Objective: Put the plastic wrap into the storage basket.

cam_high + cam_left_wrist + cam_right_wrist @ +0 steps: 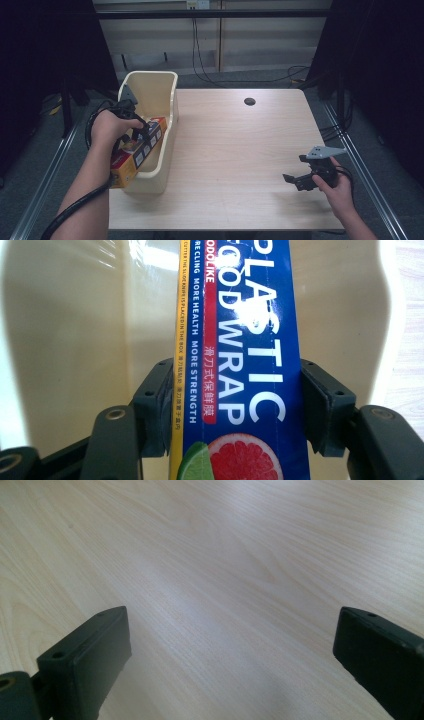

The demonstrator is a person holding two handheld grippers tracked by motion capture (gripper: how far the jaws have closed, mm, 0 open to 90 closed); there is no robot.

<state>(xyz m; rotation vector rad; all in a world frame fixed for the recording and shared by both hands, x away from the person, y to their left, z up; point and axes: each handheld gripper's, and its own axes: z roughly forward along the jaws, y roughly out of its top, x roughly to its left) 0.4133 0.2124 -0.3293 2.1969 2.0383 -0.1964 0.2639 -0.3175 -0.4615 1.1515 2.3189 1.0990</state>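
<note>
A long plastic wrap box [134, 152], blue and yellow with a grapefruit picture [240, 365], lies slanted over the near end of a cream plastic bin [167, 95]. My left gripper [136, 131] is shut on the box, one jaw pressed to each long side [235, 405], with the bin's pale inside [80, 330] behind it. Over the table's right front, my right gripper [296, 172] is held open above bare wood [230, 650], nothing between its jaws.
The light wooden table [240, 150] has a dark round hole [249, 101] near its far edge. The bin stands at the table's left edge. Cables [200, 60] hang down the wall behind, and metal rails [365, 175] run along both sides.
</note>
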